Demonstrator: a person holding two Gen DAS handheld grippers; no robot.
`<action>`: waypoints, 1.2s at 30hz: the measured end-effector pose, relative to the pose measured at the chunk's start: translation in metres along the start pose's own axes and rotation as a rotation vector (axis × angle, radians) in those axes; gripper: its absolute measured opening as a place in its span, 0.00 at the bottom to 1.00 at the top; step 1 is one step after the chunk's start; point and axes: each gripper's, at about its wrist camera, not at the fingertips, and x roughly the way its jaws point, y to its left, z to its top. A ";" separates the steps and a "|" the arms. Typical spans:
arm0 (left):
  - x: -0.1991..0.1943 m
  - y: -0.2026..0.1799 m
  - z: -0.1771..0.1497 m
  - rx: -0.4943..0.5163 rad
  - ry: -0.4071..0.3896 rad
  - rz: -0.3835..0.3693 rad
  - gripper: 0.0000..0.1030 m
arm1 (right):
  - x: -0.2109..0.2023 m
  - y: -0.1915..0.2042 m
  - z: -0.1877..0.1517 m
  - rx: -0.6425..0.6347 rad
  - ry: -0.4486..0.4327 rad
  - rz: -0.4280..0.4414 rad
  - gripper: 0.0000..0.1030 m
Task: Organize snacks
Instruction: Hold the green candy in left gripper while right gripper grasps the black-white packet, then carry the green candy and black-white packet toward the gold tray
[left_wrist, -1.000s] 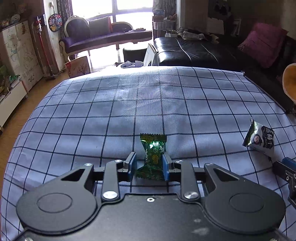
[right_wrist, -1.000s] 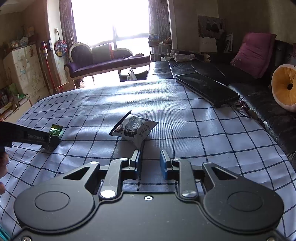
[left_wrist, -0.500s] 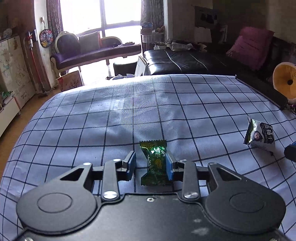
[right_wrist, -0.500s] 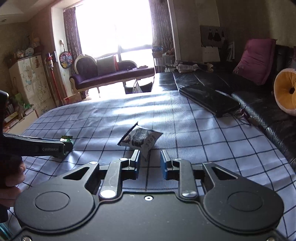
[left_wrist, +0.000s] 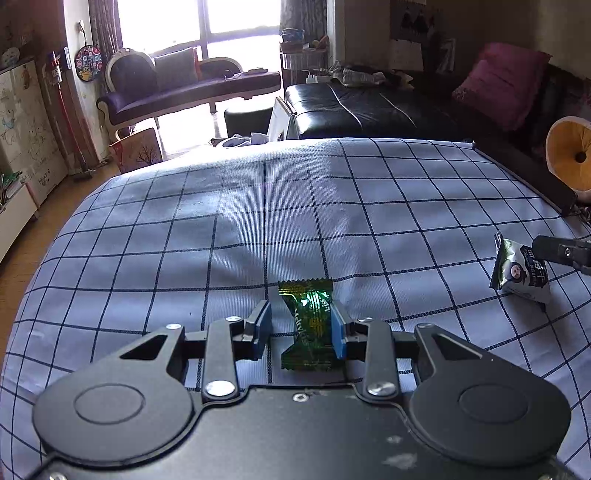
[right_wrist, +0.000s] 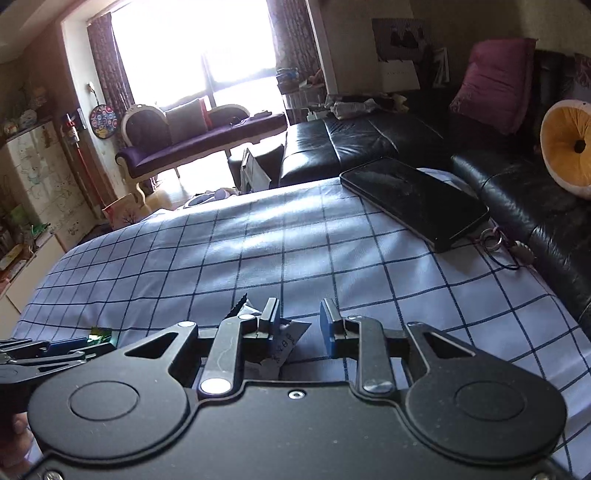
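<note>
A green wrapped candy (left_wrist: 308, 326) lies on the blue checked cloth (left_wrist: 295, 206) between the fingers of my left gripper (left_wrist: 301, 330). The jaws are open; the candy leans against the right pad, with a gap to the left pad. A white and green snack pouch (left_wrist: 521, 271) lies at the far right, with my right gripper's tip (left_wrist: 561, 251) touching or just over it. In the right wrist view, my right gripper (right_wrist: 299, 326) is open and the pouch (right_wrist: 284, 341) sits low between the fingers, mostly under the left one. The left gripper (right_wrist: 55, 350) and candy (right_wrist: 99, 332) show at the lower left.
A black flat device (right_wrist: 413, 201) lies on the cloth's far right corner, with keys on a cord (right_wrist: 506, 247) beside it. A black leather sofa (right_wrist: 517, 192) runs along the right and far edges. A yellow round cushion (right_wrist: 565, 147) sits on it.
My left gripper opened and let go of the candy. My right gripper moved forward and down over the snack pouch, and its jaws widened.
</note>
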 end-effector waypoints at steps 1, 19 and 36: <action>0.001 0.001 0.002 -0.002 0.009 -0.001 0.33 | -0.002 0.001 -0.002 0.001 0.022 0.026 0.36; 0.014 0.008 0.023 -0.020 0.083 -0.020 0.33 | -0.008 0.053 -0.019 -0.159 0.111 0.117 0.36; 0.027 0.016 0.037 -0.041 0.151 -0.044 0.33 | 0.021 0.060 -0.011 -0.166 0.092 -0.074 0.47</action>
